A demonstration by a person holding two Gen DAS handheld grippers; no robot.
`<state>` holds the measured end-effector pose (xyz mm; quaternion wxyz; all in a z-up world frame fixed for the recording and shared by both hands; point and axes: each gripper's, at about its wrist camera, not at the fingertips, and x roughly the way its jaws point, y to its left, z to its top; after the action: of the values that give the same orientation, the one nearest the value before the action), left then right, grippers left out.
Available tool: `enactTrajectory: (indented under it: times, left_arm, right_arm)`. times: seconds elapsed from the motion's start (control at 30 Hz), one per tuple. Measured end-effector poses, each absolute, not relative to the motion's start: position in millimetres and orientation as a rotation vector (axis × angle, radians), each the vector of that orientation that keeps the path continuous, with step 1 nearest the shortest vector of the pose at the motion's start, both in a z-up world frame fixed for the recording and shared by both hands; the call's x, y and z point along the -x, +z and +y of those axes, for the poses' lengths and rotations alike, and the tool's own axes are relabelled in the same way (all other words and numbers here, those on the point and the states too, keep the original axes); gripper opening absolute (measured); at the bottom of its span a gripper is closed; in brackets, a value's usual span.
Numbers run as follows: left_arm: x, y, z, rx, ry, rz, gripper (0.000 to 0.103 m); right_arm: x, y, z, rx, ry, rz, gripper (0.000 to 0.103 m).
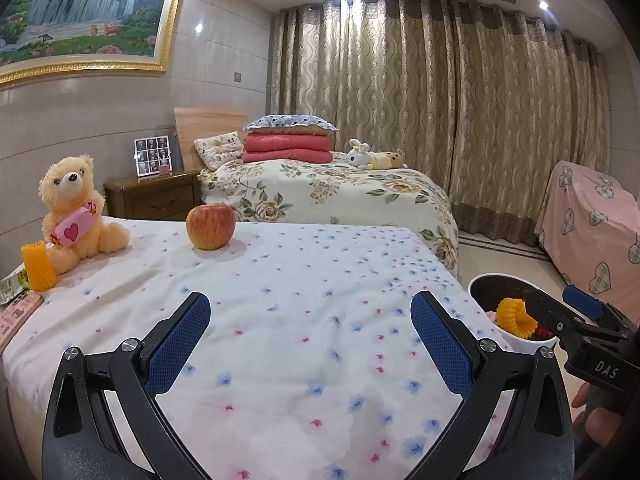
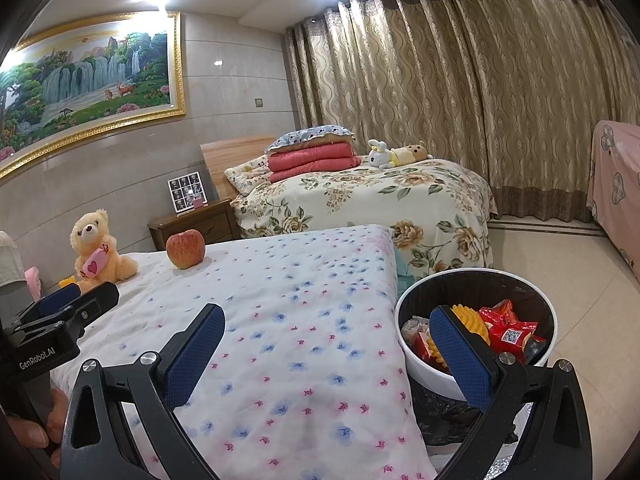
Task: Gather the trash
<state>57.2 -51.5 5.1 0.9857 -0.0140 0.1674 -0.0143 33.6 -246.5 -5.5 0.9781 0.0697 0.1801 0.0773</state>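
2 claws, left claw (image 1: 310,338) and right claw (image 2: 326,354), gape empty above the bed (image 1: 288,280); yellow foam net (image 2: 470,320) seemingly lies in the bin (image 2: 476,276).

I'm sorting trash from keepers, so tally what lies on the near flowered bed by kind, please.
Plush bear: 1
Apple: 1
Orange foam fruit net: 1
Flat packets at the left edge, one green, one pink: 2
Total: 5, though more may lie outside the left wrist view.

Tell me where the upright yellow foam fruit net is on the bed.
In the left wrist view, the yellow foam fruit net stands far left on the bed, against the cream teddy bear's foot.
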Motion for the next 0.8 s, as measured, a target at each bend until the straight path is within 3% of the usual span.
enactTrajectory:
  times: [0.8]
  left_arm:
    - [-62.0,0.0,-48.9,0.042,-0.041,0.359,0.103]
  right_arm:
    - [-32.5,-5.7,-241.8,-0.139,0.155,0.374,0.103]
